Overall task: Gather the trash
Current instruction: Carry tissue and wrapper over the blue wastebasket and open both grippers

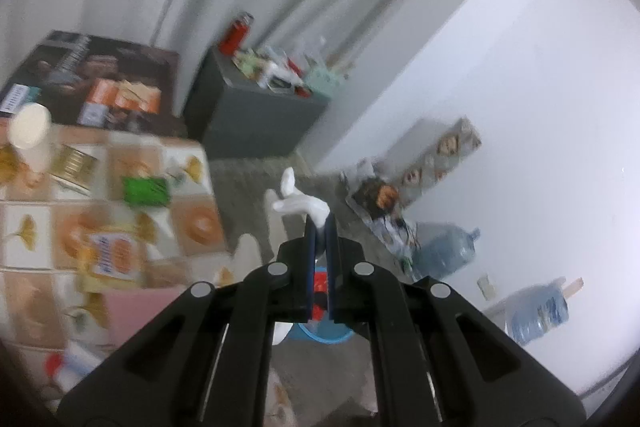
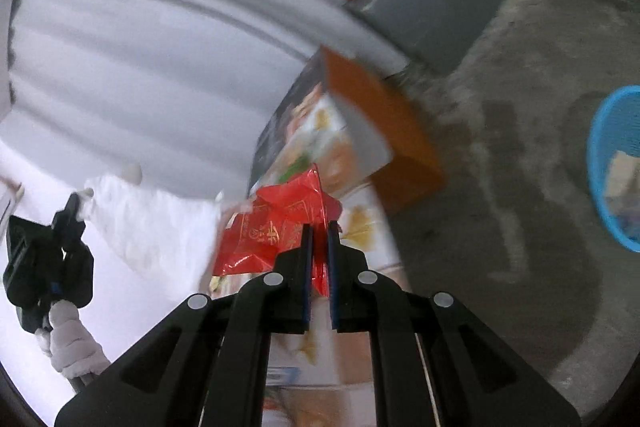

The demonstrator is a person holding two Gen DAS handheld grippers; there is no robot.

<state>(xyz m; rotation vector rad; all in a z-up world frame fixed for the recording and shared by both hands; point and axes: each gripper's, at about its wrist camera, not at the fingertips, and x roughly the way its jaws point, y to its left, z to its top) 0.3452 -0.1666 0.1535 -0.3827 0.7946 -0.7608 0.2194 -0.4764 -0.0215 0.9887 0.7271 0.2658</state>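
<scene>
Between the right gripper's [image 2: 319,227] closed jaws sits a crumpled red wrapper [image 2: 276,227] — clamped by one corner, its bulk fanning up and to the left of the fingers. Just beyond it lies the edge of the patterned table [image 2: 360,223], so the wrapper hangs over that rim. Off to the right of this gripper and well apart, across bare grey floor [image 2: 500,155], stands the blue basket [image 2: 612,167]; nothing shows in the way, so I judge a rightward carry to be the move that matters. At the left gripper [image 1: 319,227], the jaws are pinched shut on a white plastic bag [image 1: 300,205], which bunches out ahead of the fingertips. Below and just behind those fingers the same basket's blue rim [image 1: 320,337] peeks out — the left hand looks nearer to it. Farther off stands a grey cabinet [image 1: 256,119].
</scene>
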